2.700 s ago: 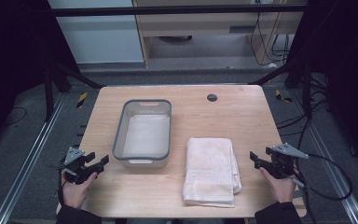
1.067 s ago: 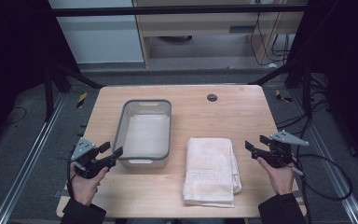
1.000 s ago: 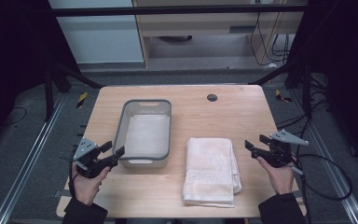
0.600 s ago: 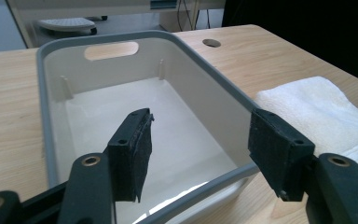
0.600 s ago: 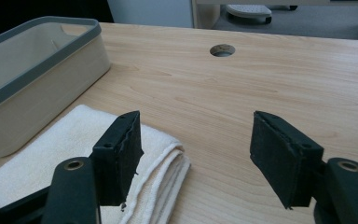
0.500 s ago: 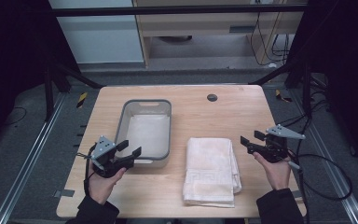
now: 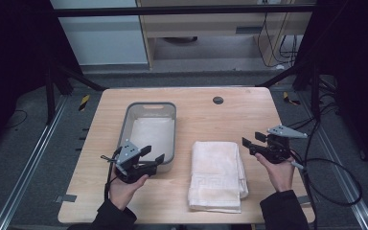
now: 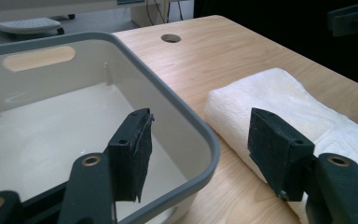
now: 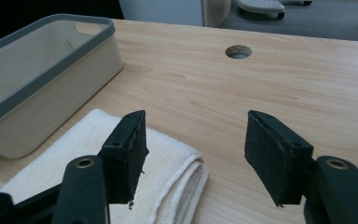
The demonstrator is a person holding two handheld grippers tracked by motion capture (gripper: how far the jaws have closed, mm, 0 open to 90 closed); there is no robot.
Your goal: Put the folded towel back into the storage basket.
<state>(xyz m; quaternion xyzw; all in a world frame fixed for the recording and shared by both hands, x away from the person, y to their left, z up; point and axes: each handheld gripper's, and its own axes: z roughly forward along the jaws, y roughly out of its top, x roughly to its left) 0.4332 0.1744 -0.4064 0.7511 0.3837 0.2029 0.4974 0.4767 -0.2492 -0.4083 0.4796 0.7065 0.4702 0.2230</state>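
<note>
So the folded white towel [image 7: 217, 175] is lying flat on the wooden table [image 7: 220, 120], on the right half toward the near edge. Its long axis runs from the near edge toward the far edge, with a slight tilt. One short end sits right by the near edge, the other points up toward the round cable hole [image 7: 217, 100] in the table. There's a Greek-key band running across it near the near end, and the stacked folded layers show along its right-hand long side.

Just left of it, not touching, is the grey-rimmed plastic tub [image 7: 149, 132], also lengthwise near-to-far, and it looks empty.

The left gripper [image 7: 152, 158] hangs over the tub's near right corner. In the left gripper view one jaw is over the tub's inside and the other is over the towel side. Jaws spread wide, nothing in them.

The right gripper [image 7: 252, 143] hovers off the towel's far right corner and points left at it. Its jaws have just been closing a bit, but they're apart, gripping nothing.
</note>
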